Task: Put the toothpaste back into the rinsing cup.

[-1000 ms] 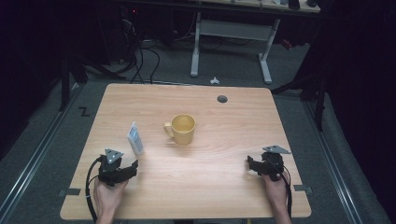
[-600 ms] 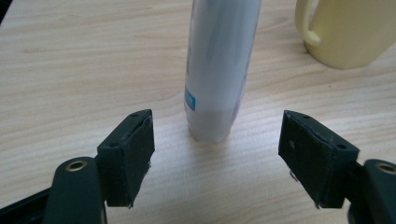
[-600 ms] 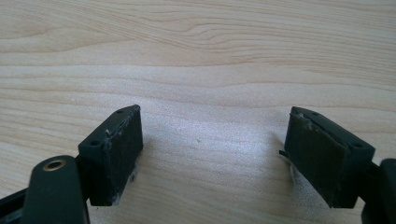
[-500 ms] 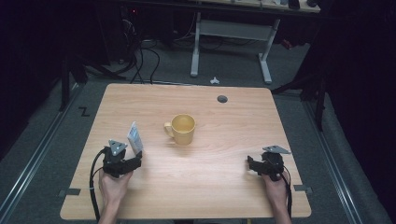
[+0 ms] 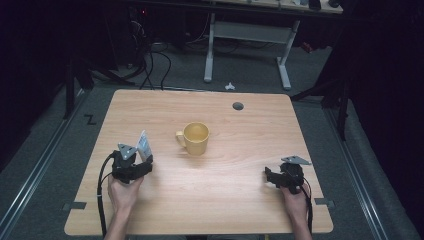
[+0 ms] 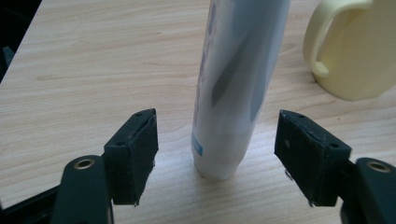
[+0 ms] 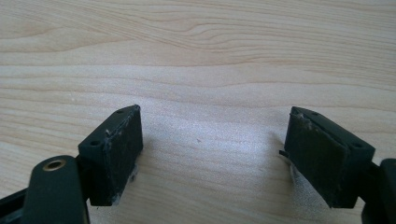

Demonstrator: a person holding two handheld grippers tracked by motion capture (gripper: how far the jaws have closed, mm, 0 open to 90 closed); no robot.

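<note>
A white tube (image 5: 144, 145) stands upright on its cap on the wooden table (image 5: 225, 210), left of a yellow mug (image 5: 196, 138). My left gripper (image 5: 143, 164) reaches it from the near side. In the left gripper view the tube (image 6: 238, 70) rises between the two black pads (image 6: 135, 154), with a gap on each side; the jaws have just been closing a little and stay open. The mug (image 6: 345, 51) shows behind at the right, handle toward the tube. My right gripper (image 5: 270, 176) rests near the front right of the table, open (image 7: 212, 154) over bare wood.
A dark round hole (image 5: 238, 106) sits in the tabletop at the back, right of centre. Behind the table stand the white legs of another desk (image 5: 282, 55), and cables (image 5: 150, 60) lie on the floor.
The left gripper has moved forward and up toward the tube, which now stands between its jaws. The right gripper, the mug and the tube have stayed in place.
</note>
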